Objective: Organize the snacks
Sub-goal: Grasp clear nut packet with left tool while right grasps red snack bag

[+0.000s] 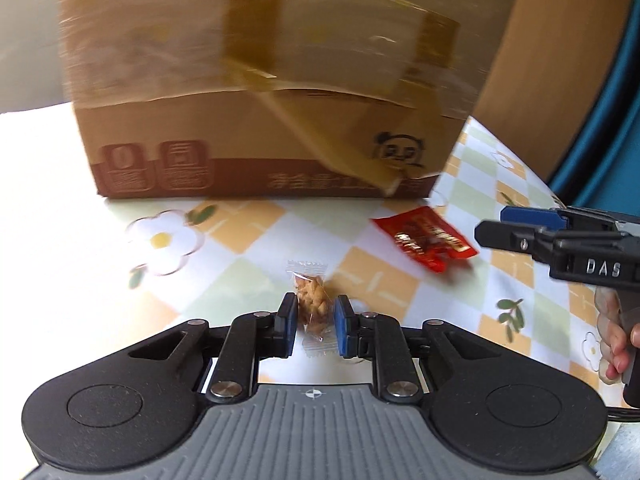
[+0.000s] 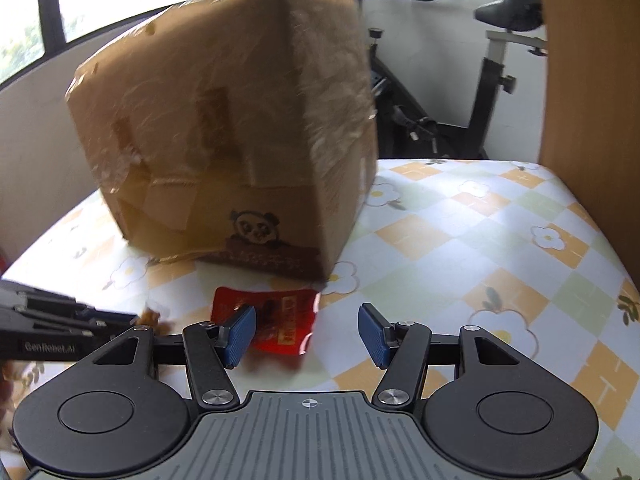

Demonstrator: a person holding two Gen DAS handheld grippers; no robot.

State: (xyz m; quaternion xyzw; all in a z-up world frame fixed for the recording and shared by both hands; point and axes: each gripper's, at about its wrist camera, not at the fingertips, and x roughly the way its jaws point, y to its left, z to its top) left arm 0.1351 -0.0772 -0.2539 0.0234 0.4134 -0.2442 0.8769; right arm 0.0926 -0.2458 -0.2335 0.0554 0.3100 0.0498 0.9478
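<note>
The left gripper (image 1: pixel 314 326) is narrow: its two blue pads stand on both sides of a small clear packet with a twisted brown snack (image 1: pixel 311 306) inside. The pads look to touch the wrapper or nearly so, but I cannot tell if the grip is already firm. The packet lies on the checked, flower-printed surface (image 1: pixel 248 240), in front of the cardboard box (image 1: pixel 272 92).

The right gripper (image 2: pixel 307 334) is wide open and holds nothing. The red snack packet (image 2: pixel 280 320) lies on the surface under and just beyond its left pad, near the box corner.

Risks, as I judge them: the clear wrapper is thin and slippery, so the snack can slide out if the pads catch only the plastic and not the body. Too much squeeze can break the brittle snack. On the right side the red packet is off-centre between the fingers; closing now could pinch only its edge or push it away. The two grippers are also near each other, so they may collide.

Writing: "DAS" on the right gripper in the left view, "GenRobot.AI" on the left gripper in the right view. The box has a panda drawing and Chinese print, too blurred to read. The yellow characters on the red packet are also not legible.
</note>
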